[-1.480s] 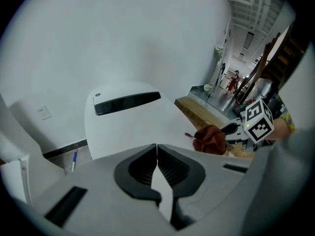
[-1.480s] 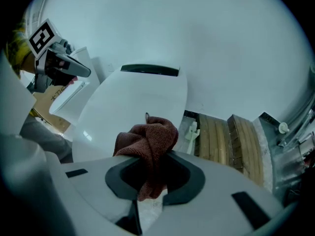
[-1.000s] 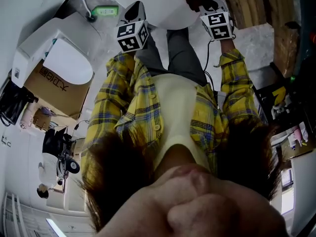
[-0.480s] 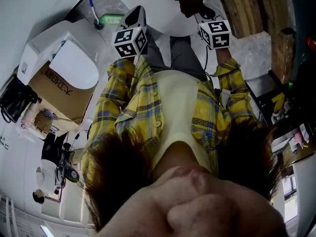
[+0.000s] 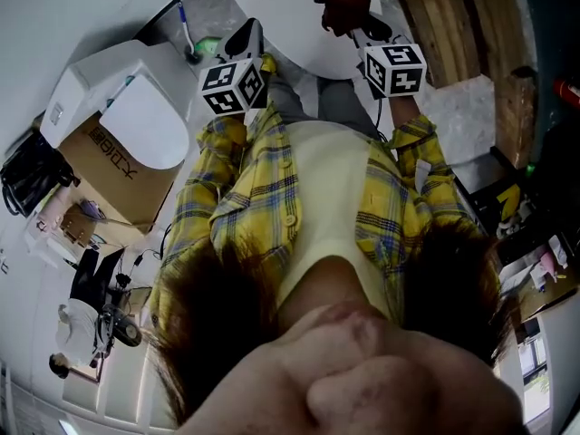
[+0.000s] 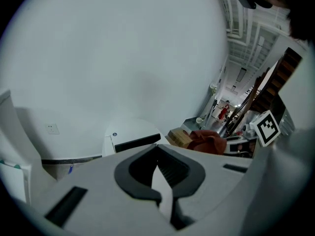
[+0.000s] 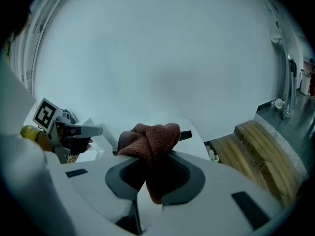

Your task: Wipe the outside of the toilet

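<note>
1. Right gripper (image 7: 152, 181): jaws clamped on the red-brown cloth (image 7: 150, 136), which bunches up past the tips.
2. Left gripper (image 6: 160, 176): jaws together, nothing between them.
3. The toilet (image 7: 197, 129) lies straight ahead of the right gripper, just behind the cloth. Its black strip (image 7: 186, 134) runs crosswise. Whether cloth and toilet touch can't be told.
4. In the head view the cloth sits over the toilet's near edge, right side; the left gripper is at the same edge, left side.
5. Judgement: the right arm does the wipe, moving forward and down onto the shell.
</note>
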